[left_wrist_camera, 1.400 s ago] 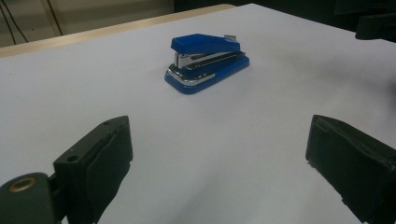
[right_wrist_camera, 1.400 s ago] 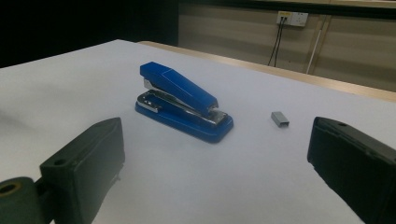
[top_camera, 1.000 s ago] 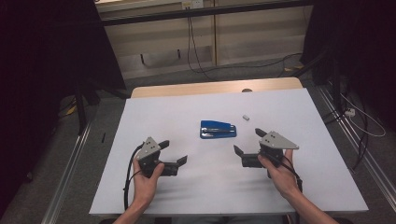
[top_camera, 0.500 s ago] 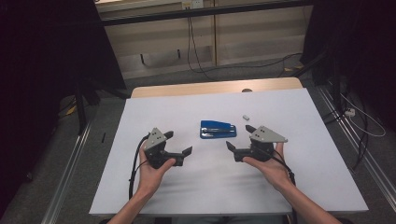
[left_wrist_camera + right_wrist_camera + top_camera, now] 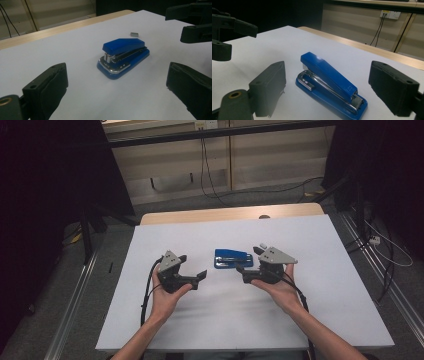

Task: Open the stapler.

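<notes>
Flanking blue stapler [image 5: 233,258]: left tongs [image 5: 193,268] agape, empty; right tongs [image 5: 248,260] just narrowing, nothing gripped.

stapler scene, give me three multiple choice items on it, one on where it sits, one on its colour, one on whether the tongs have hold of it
1. Where is the stapler?
A. on the white table top, between the two tongs
B. on the floor beside the table
C. lifted in the left tongs

2. What colour is the stapler's body?
A. red
B. blue
C. yellow

3. How do the right tongs stand to the stapler?
A. clamped on it
B. open, with the pads clear of it on either side
C. shut beside it

Answers: 1 A, the high view shows it lying between the left tongs and the right tongs. 2 B, every view shows blue. 3 B, the right gripper view shows a gap at each pad; these jaws have just been closing.
</notes>
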Tool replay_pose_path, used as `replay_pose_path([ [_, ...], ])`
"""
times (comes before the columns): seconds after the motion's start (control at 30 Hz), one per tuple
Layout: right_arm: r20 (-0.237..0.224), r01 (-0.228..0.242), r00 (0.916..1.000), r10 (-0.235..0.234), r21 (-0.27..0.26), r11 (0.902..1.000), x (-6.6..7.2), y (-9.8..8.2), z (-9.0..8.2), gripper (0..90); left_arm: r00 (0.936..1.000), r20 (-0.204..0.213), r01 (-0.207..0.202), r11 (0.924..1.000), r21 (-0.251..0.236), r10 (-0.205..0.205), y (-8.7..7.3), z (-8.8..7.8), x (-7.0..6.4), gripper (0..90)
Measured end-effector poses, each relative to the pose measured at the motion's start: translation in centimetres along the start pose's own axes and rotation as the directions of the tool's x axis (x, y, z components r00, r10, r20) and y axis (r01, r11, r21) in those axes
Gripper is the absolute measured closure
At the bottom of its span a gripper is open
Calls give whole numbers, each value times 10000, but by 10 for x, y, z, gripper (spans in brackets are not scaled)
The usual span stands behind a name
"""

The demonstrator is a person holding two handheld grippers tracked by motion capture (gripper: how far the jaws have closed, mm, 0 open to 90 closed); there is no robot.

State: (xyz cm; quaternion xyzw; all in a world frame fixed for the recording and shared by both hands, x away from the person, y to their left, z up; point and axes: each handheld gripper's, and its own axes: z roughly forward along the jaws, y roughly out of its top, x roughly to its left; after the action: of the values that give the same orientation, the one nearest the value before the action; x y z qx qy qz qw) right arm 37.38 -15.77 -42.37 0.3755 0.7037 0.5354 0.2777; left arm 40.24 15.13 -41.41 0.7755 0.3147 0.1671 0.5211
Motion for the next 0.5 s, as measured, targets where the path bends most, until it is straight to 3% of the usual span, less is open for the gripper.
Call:
replay_pose_path([
  [0.17,-110,-160,9998,160,28,9999,-1,2,11,184,9997,-146,-188,9998,71,189,6,11,3,43],
  [0.27,-42,-207,9998,207,-132,9997,-3,6,14,210,10000,-39,76,9998,-197,-77,15,17,3,45],
  [0.37,-26,-368,9993,368,-193,9991,-7,6,16,233,10000,-17,-84,9992,-392,83,23,22,0,46],
  [0.5,2,-443,9990,443,86,9990,-9,2,20,253,9998,-131,-141,9990,-419,136,30,31,1,48],
])
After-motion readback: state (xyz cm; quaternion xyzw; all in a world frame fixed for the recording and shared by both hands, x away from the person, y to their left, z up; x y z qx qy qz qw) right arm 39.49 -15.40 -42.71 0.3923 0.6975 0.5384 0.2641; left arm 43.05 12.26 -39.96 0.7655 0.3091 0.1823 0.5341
